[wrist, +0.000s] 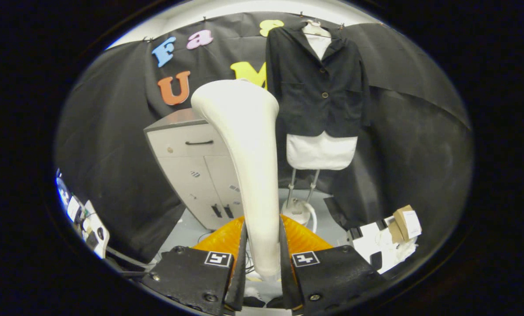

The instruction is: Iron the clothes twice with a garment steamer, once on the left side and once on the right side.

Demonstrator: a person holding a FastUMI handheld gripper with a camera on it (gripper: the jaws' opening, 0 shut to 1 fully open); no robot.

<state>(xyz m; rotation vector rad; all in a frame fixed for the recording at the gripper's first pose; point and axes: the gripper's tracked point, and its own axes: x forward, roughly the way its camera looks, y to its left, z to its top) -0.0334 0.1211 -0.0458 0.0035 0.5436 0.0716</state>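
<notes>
Steamer stands upright between the jaws, its white handle clamped from both sides by the gripper, its head rising ahead of them. Left of it, at the floor's edge, lies a small clutter too blurred to name. Behind the steamer stands a grey cabinet, partly hidden by it. Just right of the steamer's head, beyond the fingers, a dark jacket hangs over a white shirt on a stand. Cardboard boxes lie on the floor further right.
</notes>
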